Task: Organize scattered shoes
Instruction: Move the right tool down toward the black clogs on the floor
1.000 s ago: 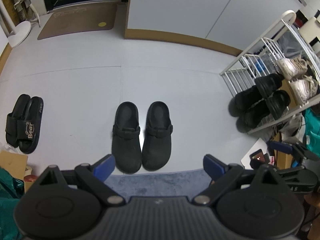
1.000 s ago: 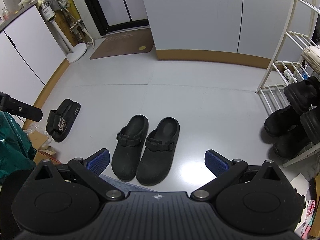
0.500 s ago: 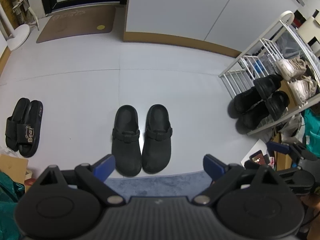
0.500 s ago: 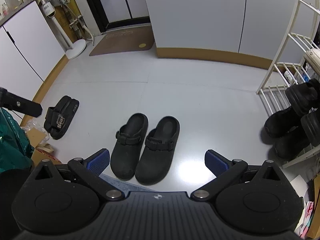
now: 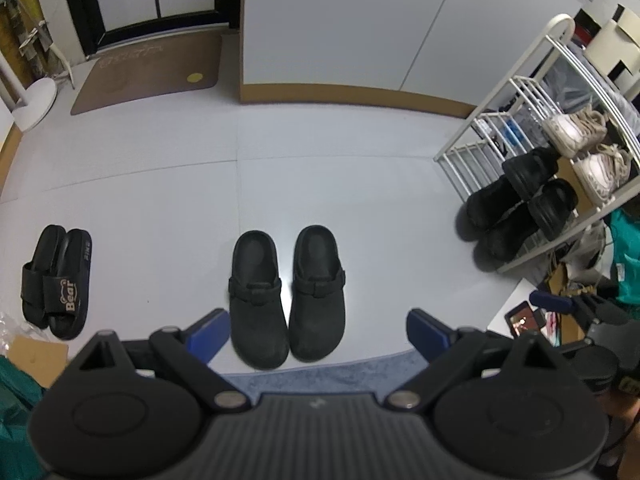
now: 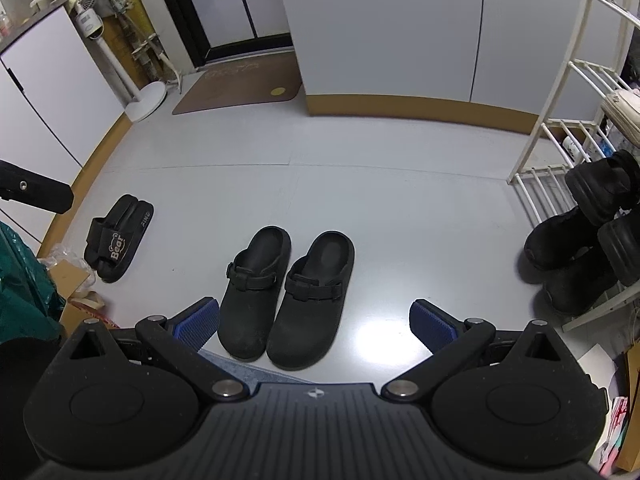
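Two black clogs stand side by side on the grey floor, the left clog (image 5: 256, 300) and the right clog (image 5: 318, 292), toes toward me at the edge of a blue mat (image 5: 320, 378). They also show in the right wrist view (image 6: 288, 296). A pair of black "Bear" slides (image 5: 56, 280) lies at the left, also in the right wrist view (image 6: 118, 236). My left gripper (image 5: 318, 334) is open and empty, above the clogs' toes. My right gripper (image 6: 316, 324) is open and empty, also above the clogs.
A white wire shoe rack (image 5: 532, 120) stands at the right with black shoes (image 5: 516, 208) and white sneakers (image 5: 576, 132) on it. A brown doormat (image 5: 148, 72) lies by the far door. A fan stand (image 6: 146, 98), cardboard and green fabric (image 6: 24, 292) crowd the left.
Both cameras have pulled back and tilted up a little, so the clogs sit lower and more of the far wall shows. The shoes have not moved and both grippers stay open.
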`<state>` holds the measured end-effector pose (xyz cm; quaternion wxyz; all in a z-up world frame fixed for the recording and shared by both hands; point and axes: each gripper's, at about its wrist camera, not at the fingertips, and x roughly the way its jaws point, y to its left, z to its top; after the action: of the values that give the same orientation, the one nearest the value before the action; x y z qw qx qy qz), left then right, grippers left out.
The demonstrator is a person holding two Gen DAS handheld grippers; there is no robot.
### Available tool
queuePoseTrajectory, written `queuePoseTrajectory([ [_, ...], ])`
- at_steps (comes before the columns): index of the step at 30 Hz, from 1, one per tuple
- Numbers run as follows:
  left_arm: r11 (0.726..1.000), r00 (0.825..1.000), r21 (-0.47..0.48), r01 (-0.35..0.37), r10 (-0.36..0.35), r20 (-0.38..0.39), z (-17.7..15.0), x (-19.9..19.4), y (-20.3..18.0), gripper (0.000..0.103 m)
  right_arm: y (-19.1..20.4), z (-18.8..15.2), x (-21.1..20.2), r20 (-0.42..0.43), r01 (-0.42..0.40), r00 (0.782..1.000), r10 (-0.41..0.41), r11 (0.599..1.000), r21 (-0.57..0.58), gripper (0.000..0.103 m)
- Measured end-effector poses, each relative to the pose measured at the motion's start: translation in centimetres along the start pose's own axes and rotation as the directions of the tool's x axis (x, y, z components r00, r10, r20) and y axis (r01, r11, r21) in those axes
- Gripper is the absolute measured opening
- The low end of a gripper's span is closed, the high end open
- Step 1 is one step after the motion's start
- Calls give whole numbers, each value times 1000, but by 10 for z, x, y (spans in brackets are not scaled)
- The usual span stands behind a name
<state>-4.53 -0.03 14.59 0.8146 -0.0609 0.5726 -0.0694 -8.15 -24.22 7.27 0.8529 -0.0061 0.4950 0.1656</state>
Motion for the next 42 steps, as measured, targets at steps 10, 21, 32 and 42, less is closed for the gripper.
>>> queuePoseTrajectory([
  [10,1000,1000,-16,-8,8,-11,-2,8,1,96,-2,3,-3,11,-5,1000,5,1000,-15,103],
  [21,1000,1000,-5,-2,2,-4,3,8,-17,96,-17,2,-5,8,16,1000,-16,1000,-3,103],
  [32,1000,999,11,29,-29,-43,11,42,-28,96,-39,0,-4,1,32,999,-32,999,35,103],
  [42,997,993,-12,83,-83,-81,19,97,-14,95,-47,5,15,19,25,999,-27,994,104,103],
])
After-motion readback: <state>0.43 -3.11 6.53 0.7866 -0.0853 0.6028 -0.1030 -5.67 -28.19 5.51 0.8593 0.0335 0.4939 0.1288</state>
